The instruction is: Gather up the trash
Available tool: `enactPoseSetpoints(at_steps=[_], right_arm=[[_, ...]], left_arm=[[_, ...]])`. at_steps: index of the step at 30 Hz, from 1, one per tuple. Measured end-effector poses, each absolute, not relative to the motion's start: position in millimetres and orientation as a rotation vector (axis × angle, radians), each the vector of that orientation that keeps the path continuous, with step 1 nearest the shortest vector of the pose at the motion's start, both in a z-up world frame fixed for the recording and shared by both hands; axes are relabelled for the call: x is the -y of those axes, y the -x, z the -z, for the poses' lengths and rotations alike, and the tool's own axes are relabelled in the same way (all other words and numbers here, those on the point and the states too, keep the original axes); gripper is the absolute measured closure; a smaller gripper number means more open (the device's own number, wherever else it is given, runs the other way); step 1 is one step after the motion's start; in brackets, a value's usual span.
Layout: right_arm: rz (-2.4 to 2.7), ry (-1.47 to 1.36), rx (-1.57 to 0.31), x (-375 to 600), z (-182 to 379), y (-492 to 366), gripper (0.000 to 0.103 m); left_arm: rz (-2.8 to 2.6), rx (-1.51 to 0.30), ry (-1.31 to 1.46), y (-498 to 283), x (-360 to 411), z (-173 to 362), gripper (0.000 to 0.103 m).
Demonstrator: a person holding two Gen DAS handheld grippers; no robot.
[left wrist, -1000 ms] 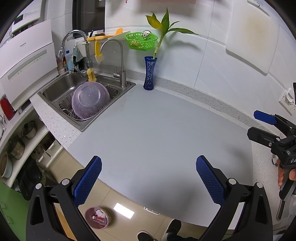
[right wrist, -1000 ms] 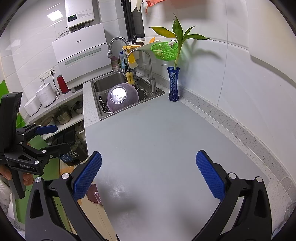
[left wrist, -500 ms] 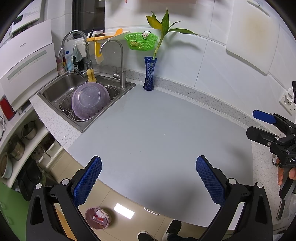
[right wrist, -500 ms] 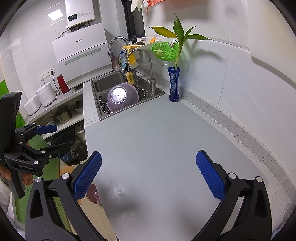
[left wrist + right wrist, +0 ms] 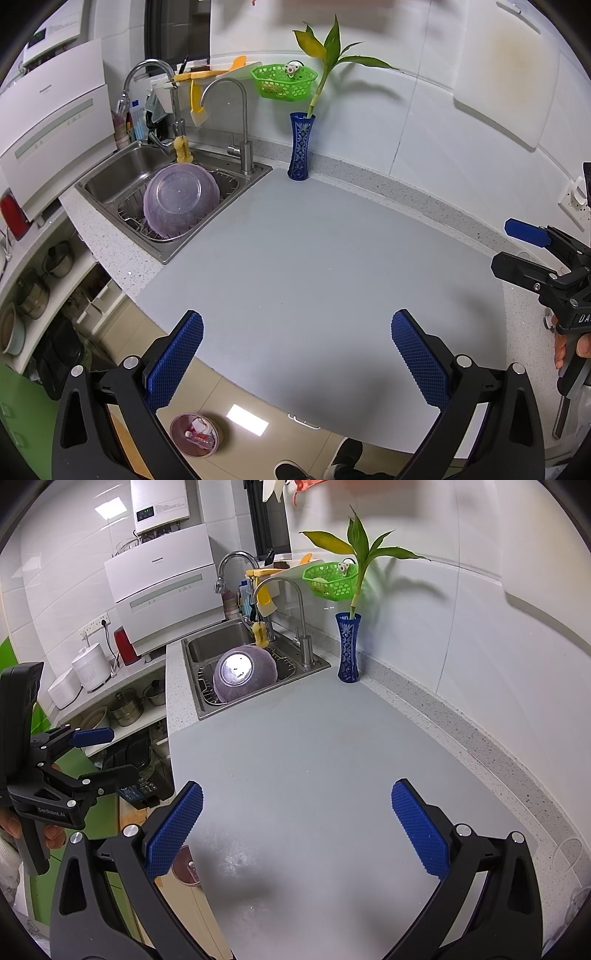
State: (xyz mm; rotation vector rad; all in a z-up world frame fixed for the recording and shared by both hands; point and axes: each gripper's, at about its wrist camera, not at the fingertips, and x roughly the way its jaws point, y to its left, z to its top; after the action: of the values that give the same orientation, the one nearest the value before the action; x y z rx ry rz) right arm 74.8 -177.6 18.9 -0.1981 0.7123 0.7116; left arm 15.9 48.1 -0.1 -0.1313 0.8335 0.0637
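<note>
Left wrist view: the left gripper [image 5: 295, 354] hangs over the near edge of a pale grey kitchen worktop [image 5: 314, 258], its two blue-padded fingers [image 5: 173, 360] wide apart and holding nothing. Compared with a second ago, almost nothing has changed; the view is steady and the worktop is bare as before. At the back left, an upturned translucent purple plastic bowl [image 5: 179, 199] rests in a wire rack inside the steel sink [image 5: 110, 177]. A tall blue glass vase [image 5: 301, 151] with a green bamboo stem stands against the white tiled wall. On the floor below the worktop edge sits a small round pink bin [image 5: 195, 435] with scraps in it; this is the only trash in sight. At the far right, the right gripper [image 5: 532, 254] is held level by a hand [image 5: 569, 347].

Right wrist view: the right gripper [image 5: 295, 834] also hovers over the worktop, its jaws spread wide and empty. The left gripper [image 5: 92, 753] shows at the left edge, open too. The pink bin [image 5: 186, 867] peeks out beside the worktop edge, partly hidden by a finger.

With neither tool moving and no litter on the surface, the collecting appears either finished or paused; I cannot tell which.
</note>
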Motion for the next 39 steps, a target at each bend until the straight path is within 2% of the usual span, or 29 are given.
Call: enactPoseSetpoints(at_steps=[39], right_arm=[[-0.716, 0.199, -0.715, 175.6, -18.2, -78.8, 0.003]], left_arm=[[-0.064, -0.834, 0.142, -13.6, -53.1, 0.7, 0.005]])
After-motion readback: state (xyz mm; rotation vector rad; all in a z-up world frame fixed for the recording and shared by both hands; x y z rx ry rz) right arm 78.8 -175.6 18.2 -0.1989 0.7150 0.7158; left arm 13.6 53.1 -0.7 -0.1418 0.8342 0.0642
